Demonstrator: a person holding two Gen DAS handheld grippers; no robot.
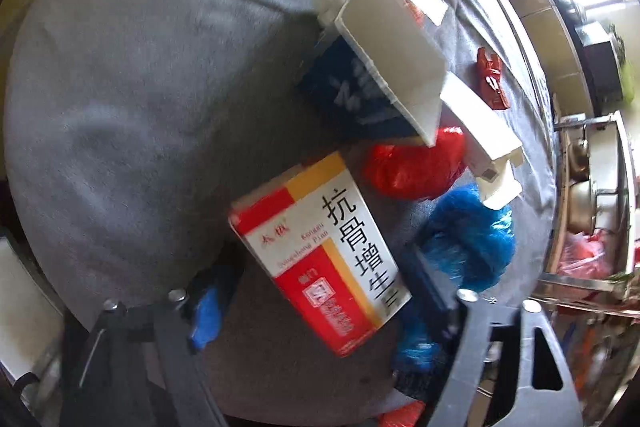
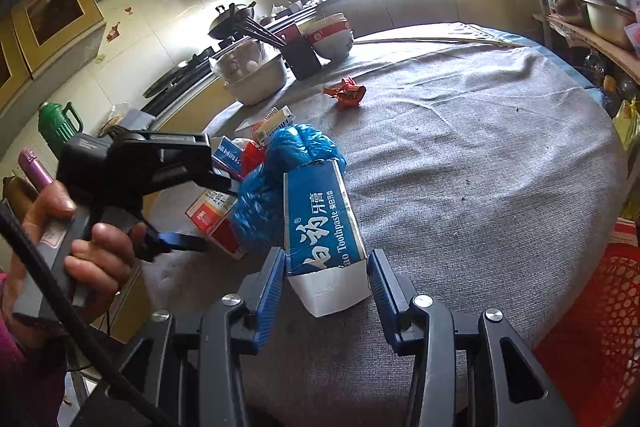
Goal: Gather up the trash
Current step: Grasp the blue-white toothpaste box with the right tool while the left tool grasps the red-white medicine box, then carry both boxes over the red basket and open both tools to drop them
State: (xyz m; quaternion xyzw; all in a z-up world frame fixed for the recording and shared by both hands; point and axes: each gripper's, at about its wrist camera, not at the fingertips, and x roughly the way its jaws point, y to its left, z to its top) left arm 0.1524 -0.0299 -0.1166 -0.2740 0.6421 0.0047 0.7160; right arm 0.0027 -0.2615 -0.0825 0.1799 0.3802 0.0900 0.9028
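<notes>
Right wrist view: round surface (image 2: 480,131) under grey cloth, in a kitchen with yellow cabinets, a bright window and bowls at the far edge. Right hand-held gripper (image 2: 326,269) pinches the open end of a blue toothpaste box (image 2: 320,215); red basket (image 2: 600,327) at right. Left wrist view alone shows the left hand-held gripper (image 1: 316,303) spread around a red-and-white medicine box (image 1: 320,247), pads not visibly pressing, beside crumpled blue plastic (image 1: 468,231).

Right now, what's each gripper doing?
Left gripper: open, straddling the medicine box, not gripping it.
Right gripper: shut on the toothpaste box.
</notes>
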